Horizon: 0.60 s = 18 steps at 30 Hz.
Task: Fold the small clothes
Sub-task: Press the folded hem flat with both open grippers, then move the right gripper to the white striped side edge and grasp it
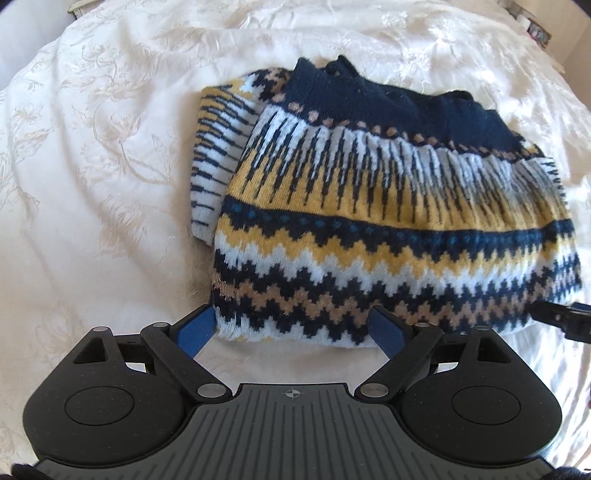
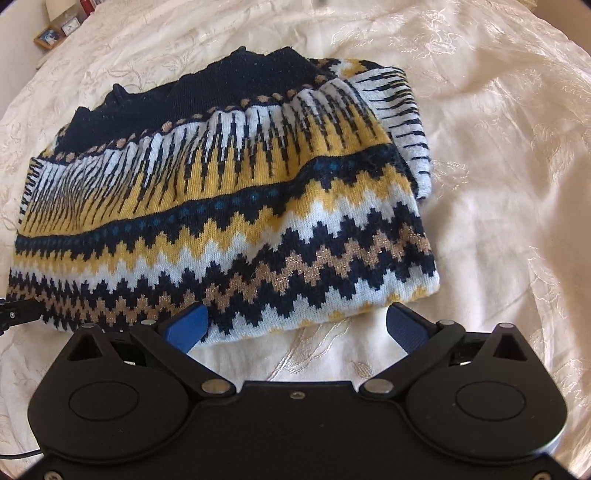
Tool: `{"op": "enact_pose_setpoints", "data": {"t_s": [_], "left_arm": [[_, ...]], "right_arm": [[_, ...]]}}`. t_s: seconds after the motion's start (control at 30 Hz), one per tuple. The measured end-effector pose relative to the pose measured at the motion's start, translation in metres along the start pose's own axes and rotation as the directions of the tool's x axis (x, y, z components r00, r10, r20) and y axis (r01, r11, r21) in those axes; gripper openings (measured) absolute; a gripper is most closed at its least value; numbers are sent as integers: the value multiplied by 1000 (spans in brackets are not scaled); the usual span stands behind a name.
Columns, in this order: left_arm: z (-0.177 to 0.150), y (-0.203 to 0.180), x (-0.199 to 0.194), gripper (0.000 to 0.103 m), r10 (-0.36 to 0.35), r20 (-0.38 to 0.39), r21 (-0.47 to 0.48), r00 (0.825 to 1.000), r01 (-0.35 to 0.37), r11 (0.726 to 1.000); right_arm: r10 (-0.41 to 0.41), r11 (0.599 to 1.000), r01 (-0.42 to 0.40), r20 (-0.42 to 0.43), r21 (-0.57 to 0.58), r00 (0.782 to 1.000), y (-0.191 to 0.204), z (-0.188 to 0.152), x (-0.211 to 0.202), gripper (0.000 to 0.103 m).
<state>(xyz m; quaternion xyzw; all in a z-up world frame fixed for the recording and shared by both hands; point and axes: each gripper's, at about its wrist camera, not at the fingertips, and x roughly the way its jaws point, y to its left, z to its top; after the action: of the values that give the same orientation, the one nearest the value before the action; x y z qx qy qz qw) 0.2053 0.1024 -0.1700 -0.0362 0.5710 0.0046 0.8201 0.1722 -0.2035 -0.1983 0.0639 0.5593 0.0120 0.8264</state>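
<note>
Across the middle of both views lies a folded knitted sweater in navy, yellow, white and tan zigzags, resting on a cream embroidered bedspread. At the bottom centre of its own frame, the left gripper stands spread wide, blue pads at the sweater's near edge. Likewise the right gripper is spread, its left pad touching the knit, the other just beside the corner. Small picture frames sit at upper left of the right view

Bright daylight washes the cream bedspread, glaring near white in places. Fisheye distortion bends both views' edges; focus stays sharp.
</note>
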Motion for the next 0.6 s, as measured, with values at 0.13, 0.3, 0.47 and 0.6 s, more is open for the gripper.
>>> {"op": "enact_pose_setpoints", "data": {"t_s": [0.13, 0.3, 0.47, 0.6], "left_arm": [[12, -24, -10, 90, -26, 56, 20, 998, 25, 999], [28, -55, -1, 90, -25, 62, 13, 998, 24, 1000], [41, -84, 10, 90, 2, 65, 50, 998, -5, 999], [48, -101, 21, 89, 41, 54, 63, 998, -45, 997]], "right_arm": [[37, 999, -38, 27, 30, 999, -14, -1, -12, 102], [76, 997, -77, 32, 24, 997, -29, 2, -21, 102], [116, 992, -119, 57, 42, 992, -51, 9, -26, 102], [145, 987, -149, 58, 62, 988, -69, 16, -24, 102]]}}
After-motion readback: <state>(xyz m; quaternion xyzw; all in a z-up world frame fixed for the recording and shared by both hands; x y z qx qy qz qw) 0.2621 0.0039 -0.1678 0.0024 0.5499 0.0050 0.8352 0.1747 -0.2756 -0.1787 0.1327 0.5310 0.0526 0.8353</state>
